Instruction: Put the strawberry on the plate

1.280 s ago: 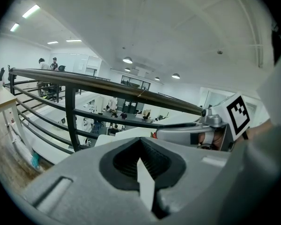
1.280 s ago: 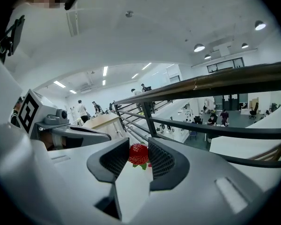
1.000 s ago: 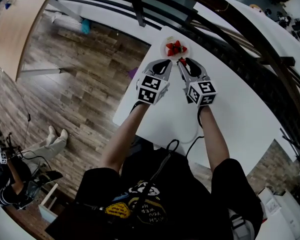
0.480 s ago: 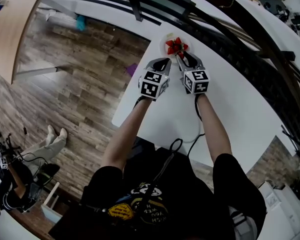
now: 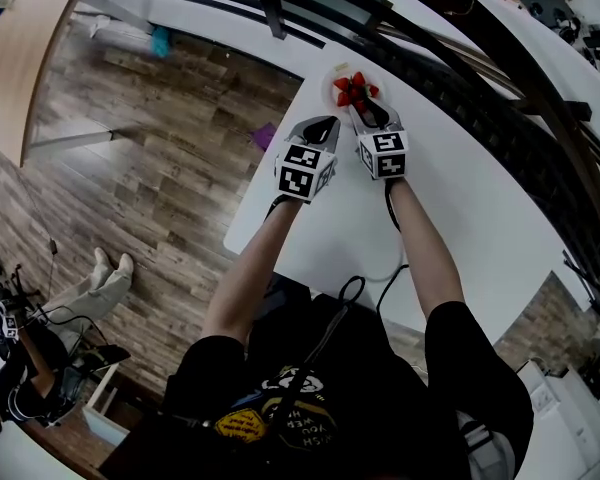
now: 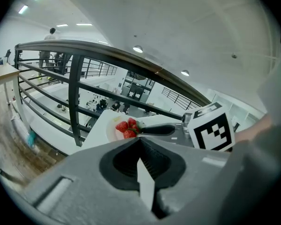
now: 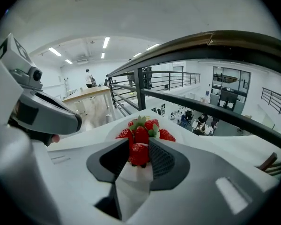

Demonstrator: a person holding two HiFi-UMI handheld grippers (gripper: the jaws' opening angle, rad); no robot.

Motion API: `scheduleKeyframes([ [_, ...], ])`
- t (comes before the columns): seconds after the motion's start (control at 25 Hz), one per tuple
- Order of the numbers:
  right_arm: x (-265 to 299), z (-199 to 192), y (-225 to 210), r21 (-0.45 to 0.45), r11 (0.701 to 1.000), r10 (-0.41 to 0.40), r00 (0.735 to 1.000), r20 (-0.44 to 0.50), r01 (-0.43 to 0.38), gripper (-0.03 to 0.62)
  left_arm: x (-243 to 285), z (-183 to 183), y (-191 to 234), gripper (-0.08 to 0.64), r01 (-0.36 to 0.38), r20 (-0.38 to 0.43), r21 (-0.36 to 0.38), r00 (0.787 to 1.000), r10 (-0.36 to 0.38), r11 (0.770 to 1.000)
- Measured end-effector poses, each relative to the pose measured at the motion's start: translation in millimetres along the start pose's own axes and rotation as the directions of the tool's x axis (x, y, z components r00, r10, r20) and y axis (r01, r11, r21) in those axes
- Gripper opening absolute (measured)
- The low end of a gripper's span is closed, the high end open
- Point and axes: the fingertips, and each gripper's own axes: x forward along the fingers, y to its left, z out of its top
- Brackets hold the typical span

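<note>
The left gripper (image 5: 320,128) rests low over the white desk (image 5: 450,218), at about 9 o'clock from its partner. Its own view shows the jaws drawn together with nothing between them, so it takes no part here.

The right gripper (image 5: 366,110) is closed on a strawberry (image 7: 139,154), with the ribbed pads pressing its two flanks. The berry sits at the jaw tips, right at the near rim of the plate (image 7: 113,131). That plate lies at 12 o'clock from the gripper and already carries a small heap of strawberries (image 7: 150,125). Whether the held berry has fully crossed the rim is hard to tell.

Risks from here:
- Letting go too soon would probably drop the berry on the rim or the bare desk, and it could roll toward 6 o'clock.
- Pushing further toward 12 o'clock could drive the jaw tips into the heap and scatter it.
- The same push could shove the plate, which sits close to the desk's far corner by the railing.
- A tighter squeeze would likely bruise the soft fruit.
- If the berry sticks to one pad as the jaws part, it may be dragged off the plate.
</note>
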Motion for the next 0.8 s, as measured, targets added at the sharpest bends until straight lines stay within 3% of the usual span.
scheduleKeyframes([
  [0.08, 4, 1, 0, -0.002, 1.000, -0.004, 1.000, -0.002, 0.004, 0.135, 0, -1, 1, 0.000, 0.001, 0.000, -0.005, 1.000, -0.001, 1.000],
  [0.2, 1, 7, -1, 0.069, 0.998, 0.007, 0.999, 0.041, -0.009, 0.192, -4, -3, -1, 0.000, 0.003, 0.010, -0.034, 1.000, -0.003, 0.999],
  [0.36, -21, 24, 0, 0.105, 0.994, -0.011, 0.994, 0.106, -0.001, 0.192, -15, -1, -11, 0.000, 0.007, 0.036, -0.055, 0.999, -0.005, 0.998],
  [0.56, -79, 50, 8, 0.148, 0.989, -0.047, 0.976, 0.213, 0.015, 0.115, -45, 14, -26, 0.000, 0.012, 0.090, -0.035, 0.996, -0.009, 0.999],
  [0.8, -182, 83, 28, 0.211, 0.976, -0.121, 0.926, 0.358, 0.046, 0.023, -103, 39, -61, 0.000, 0.022, 0.183, 0.002, 0.983, -0.022, 1.000],
])
